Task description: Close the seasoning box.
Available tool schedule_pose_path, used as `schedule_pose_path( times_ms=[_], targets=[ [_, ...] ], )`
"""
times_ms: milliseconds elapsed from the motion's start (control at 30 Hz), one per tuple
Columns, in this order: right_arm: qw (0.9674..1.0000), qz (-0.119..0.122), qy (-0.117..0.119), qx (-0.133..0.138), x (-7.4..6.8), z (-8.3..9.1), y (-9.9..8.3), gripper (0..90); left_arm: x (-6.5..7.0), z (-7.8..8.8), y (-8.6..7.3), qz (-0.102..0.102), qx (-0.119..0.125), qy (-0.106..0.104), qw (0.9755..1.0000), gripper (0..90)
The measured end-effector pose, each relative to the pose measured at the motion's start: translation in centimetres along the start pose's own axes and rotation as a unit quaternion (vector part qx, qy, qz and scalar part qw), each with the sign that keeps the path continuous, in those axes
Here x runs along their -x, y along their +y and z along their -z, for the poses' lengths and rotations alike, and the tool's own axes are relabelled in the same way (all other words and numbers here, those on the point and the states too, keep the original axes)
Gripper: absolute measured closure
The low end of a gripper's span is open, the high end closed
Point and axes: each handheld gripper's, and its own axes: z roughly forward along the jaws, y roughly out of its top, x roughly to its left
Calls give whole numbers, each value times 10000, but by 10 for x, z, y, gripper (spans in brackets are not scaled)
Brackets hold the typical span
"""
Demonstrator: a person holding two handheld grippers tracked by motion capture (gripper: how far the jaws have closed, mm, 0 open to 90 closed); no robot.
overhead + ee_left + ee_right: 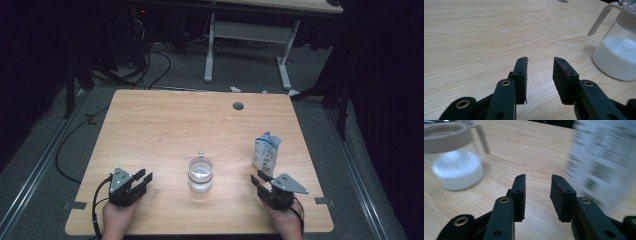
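High view looks down; both gripper views share the jar (617, 53).

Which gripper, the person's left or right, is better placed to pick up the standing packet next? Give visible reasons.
Probably the right. The right gripper sits just below the packet with open, empty jaws, the packet close beside them. The left gripper lies beyond the glass jar.

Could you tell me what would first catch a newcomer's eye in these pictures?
Probably the glass jar of white powder, standing mid-table near the front edge. Next, the white and blue bag upright to its right. The left gripper and right gripper flank them, jaws apart and empty.
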Motion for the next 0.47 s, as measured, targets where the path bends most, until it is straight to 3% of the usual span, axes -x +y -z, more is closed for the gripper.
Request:
schedule_pose_path(
  times_ms=[100, 200, 267, 367, 467],
  targets=[
    [9996, -199, -198, 44, 15, 17, -10, 622, -1, 9, 0, -30, 128, 81, 9999, 583],
    [9990, -352, -250, 137, 21, 22, -12, 610, -5, 9, -3, -18, 10, 190, 9998, 571],
    [9991, -329, -237, 154, 20, 18, -10, 602, -6, 9, -2, 43, -11, 184, 9998, 561],
    [9994, -167, -238, 170, 15, 15, -8, 601, -3, 8, -2, -114, 7, 225, 9997, 555],
    [9995, -177, -238, 116, 15, 14, -9, 602, -4, 7, -2, -140, -37, 216, 9997, 551]
  ],
)
